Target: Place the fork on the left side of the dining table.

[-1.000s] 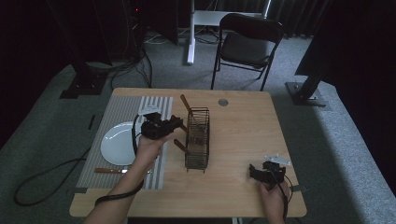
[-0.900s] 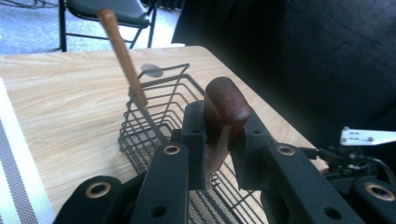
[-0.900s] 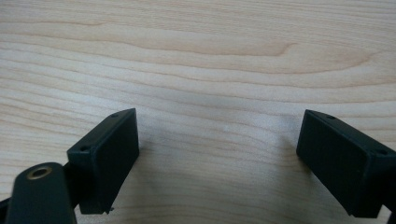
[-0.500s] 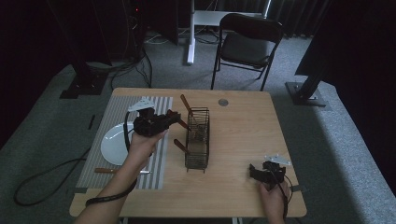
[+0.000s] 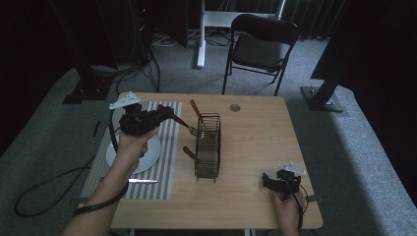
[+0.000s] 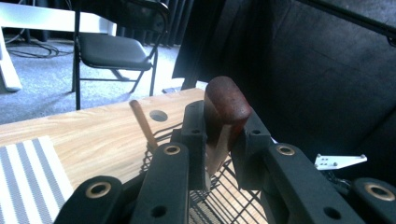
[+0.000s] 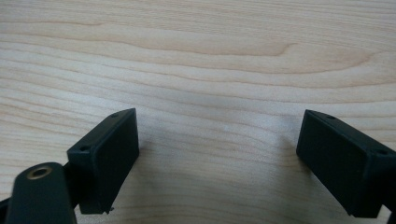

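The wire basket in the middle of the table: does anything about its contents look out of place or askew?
Nothing is spilled or damaged. The wire basket stands upright. Two wooden-handled utensils lean out over its left side. The left hand-held gripper holds a fork by its wooden handle, prongs at the basket's rim.

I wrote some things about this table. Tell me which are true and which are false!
1. The left gripper holds a fork by its wooden handle. True.
2. The right gripper is shut on a spoon. False: its jaws stand open with bare table between them.
3. The white plate lies on the striped mat. True.
4. The wire basket stands on the plate. False: it stands on the table, beside the mat.
5. A knife lies on the mat. True.
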